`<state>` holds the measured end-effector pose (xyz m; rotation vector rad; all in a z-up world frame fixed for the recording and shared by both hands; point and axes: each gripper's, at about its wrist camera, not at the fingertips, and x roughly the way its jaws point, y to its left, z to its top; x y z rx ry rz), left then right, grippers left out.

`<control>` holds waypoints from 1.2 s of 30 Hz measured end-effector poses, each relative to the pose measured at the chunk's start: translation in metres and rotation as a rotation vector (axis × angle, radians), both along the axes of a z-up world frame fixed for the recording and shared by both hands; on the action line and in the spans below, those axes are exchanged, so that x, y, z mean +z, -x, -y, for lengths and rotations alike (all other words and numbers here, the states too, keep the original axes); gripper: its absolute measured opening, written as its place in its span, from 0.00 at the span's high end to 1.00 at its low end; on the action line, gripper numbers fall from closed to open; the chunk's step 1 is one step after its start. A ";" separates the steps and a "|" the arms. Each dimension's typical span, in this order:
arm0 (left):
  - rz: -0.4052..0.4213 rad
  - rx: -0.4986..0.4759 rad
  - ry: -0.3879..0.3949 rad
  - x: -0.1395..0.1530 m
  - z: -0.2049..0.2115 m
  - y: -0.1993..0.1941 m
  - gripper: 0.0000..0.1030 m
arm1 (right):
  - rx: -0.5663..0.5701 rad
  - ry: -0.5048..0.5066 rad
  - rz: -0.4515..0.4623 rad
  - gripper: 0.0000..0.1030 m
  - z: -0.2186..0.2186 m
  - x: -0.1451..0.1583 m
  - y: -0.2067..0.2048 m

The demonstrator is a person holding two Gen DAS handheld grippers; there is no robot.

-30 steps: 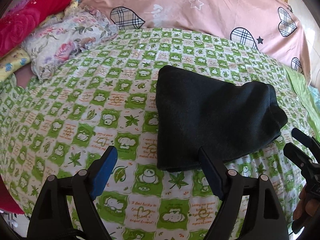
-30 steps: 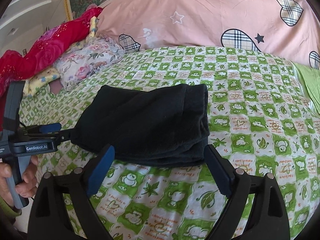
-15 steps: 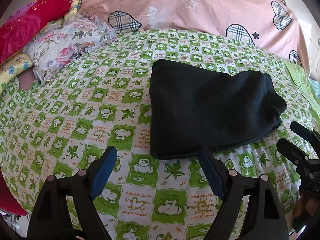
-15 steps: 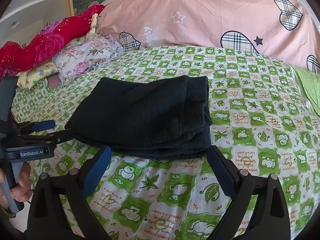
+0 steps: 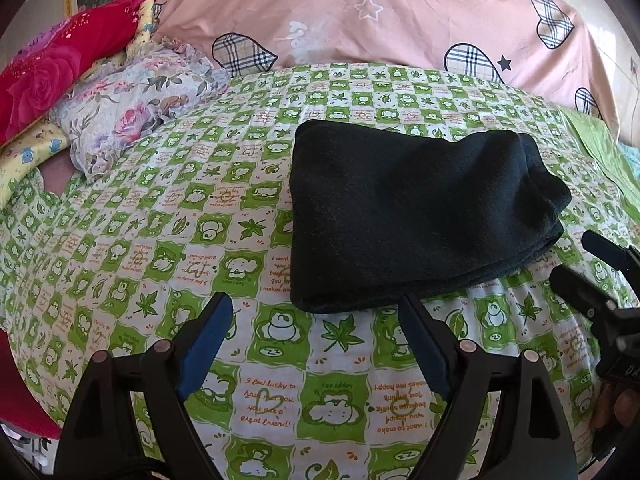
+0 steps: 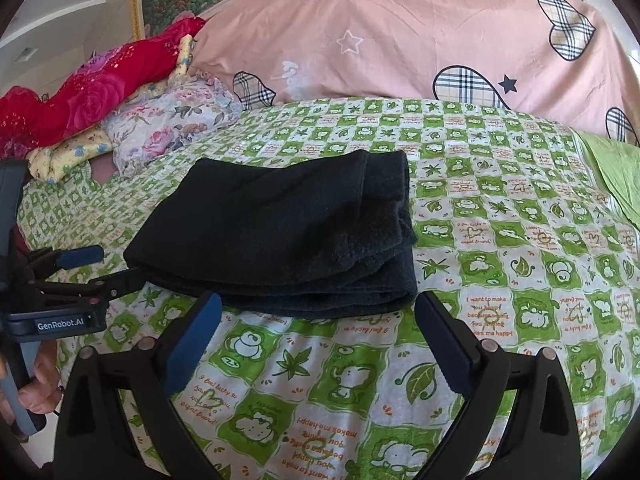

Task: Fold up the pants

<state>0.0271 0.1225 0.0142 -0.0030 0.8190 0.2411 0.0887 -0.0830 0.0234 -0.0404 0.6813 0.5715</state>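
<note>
Left wrist view: dark pants [image 5: 420, 220] lie folded into a compact stack on the green checked bedsheet [image 5: 160, 216], centre to 2 o'clock of frame. Left gripper [image 5: 316, 328] sits just short of the stack's near edge, jaws spread wide, holding nothing. Right gripper [image 5: 592, 272] pokes in at 3 o'clock near the stack's right end, fingers parted, not touching the cloth. Floral pillow [image 5: 136, 120] and red blanket [image 5: 52, 72] at 10 o'clock, pink quilt [image 5: 400, 12] at 12.

Right wrist view: pants [image 6: 280, 232] sit centre-left, several layers showing at the near edge. Right gripper [image 6: 316, 320] is released, empty, just off that edge. Left gripper [image 6: 92, 268] at 9 o'clock, fingers apart beside the stack's left corner; contact unclear.

Judgement: folding looks finished, release step. Next move, if any: tidy the uneven right end or leave it.
</note>
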 end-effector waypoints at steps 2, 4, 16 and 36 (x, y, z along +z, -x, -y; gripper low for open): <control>0.008 -0.001 -0.009 0.001 0.002 0.002 0.17 | 0.013 0.012 0.008 0.05 -0.003 -0.001 0.001; 0.015 -0.005 -0.020 0.001 0.004 0.003 0.17 | 0.018 0.017 0.008 0.05 -0.004 -0.002 0.001; 0.037 -0.022 -0.038 0.001 0.010 0.007 0.15 | 0.030 0.017 0.012 0.05 -0.007 -0.004 0.004; 0.052 -0.022 -0.050 0.000 0.010 0.008 0.14 | 0.028 0.004 0.021 0.05 -0.006 -0.002 0.008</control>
